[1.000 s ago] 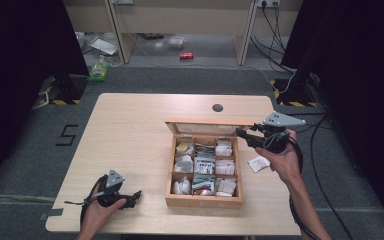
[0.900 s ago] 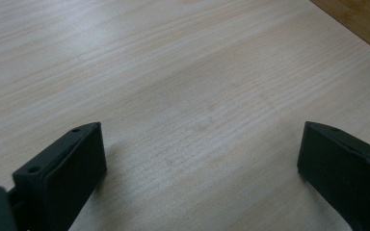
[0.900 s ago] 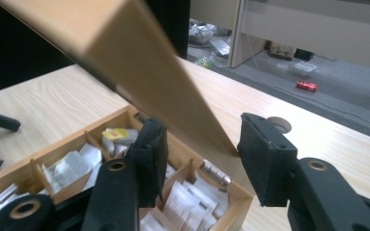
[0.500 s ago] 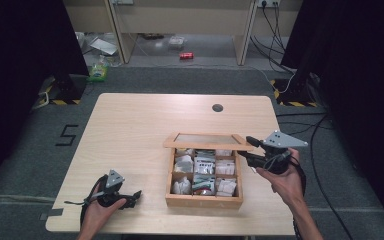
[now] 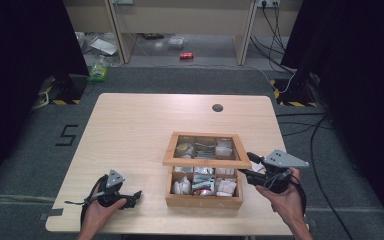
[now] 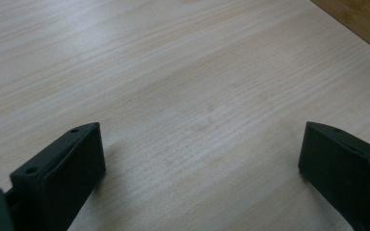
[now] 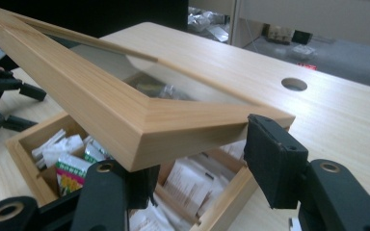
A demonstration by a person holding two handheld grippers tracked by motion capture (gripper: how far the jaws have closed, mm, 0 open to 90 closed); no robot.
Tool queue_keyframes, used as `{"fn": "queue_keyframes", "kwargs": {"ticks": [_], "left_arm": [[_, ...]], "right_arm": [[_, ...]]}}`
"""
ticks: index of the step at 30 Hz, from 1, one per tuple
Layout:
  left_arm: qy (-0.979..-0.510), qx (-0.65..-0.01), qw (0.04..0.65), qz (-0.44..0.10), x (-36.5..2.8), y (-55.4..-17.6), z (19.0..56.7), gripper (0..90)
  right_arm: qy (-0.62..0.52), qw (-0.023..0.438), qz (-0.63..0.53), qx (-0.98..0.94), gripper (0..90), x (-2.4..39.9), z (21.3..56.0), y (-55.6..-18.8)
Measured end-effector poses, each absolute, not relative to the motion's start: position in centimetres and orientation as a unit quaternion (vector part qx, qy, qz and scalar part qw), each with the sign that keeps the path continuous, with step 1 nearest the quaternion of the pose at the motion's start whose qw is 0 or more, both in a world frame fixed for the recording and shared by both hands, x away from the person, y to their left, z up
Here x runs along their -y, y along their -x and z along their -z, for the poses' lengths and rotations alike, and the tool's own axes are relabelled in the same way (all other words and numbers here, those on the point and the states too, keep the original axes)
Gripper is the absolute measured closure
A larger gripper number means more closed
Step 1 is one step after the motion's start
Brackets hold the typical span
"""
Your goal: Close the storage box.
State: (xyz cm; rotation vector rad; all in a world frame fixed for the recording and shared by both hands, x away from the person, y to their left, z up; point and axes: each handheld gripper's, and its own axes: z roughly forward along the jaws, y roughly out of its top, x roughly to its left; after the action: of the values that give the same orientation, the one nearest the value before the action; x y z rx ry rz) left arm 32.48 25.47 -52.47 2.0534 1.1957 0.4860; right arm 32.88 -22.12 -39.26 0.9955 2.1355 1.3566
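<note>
Table (image 5: 130, 135) is pale wood with a fine straight grain, smooth and matt, barely any sheen in the left gripper view. The box (image 5: 204, 202) is a warmer honey-coloured wood, also smooth, with crisp mitred corners on the lid (image 7: 139, 120). The lid's frame holds a clear glossy pane (image 7: 125, 65), glass or plastic, can't tell which. Inside are packets (image 7: 70, 168), paper or foil by the look, some white, some printed. Both grippers have black matt plastic-looking jaws; the right gripper (image 5: 252, 166) carries a grey plate (image 5: 285, 159), dull finish.
</note>
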Motion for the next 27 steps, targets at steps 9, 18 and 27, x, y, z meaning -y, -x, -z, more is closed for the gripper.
{"fn": "queue_keyframes", "kwargs": {"ticks": [9, 18, 27], "left_arm": [[-0.793, -0.462, 0.35, -0.187, -25.5, -32.5, 52.5, 1.4], [-0.793, -0.462, 0.35, -0.187, -25.4, -32.5, 52.5, 1.3], [-0.793, -0.462, 0.35, -0.187, -25.4, -32.5, 52.5, 1.1]], "right_arm": [[-0.376, 0.198, -0.477, -0.769, 47.9, 22.0, 40.9, -31.3], [-0.385, 0.18, -0.478, -0.769, 47.3, 22.0, 42.0, -29.6], [-0.393, 0.165, -0.471, -0.772, 47.4, 22.1, 43.5, -28.5]]}}
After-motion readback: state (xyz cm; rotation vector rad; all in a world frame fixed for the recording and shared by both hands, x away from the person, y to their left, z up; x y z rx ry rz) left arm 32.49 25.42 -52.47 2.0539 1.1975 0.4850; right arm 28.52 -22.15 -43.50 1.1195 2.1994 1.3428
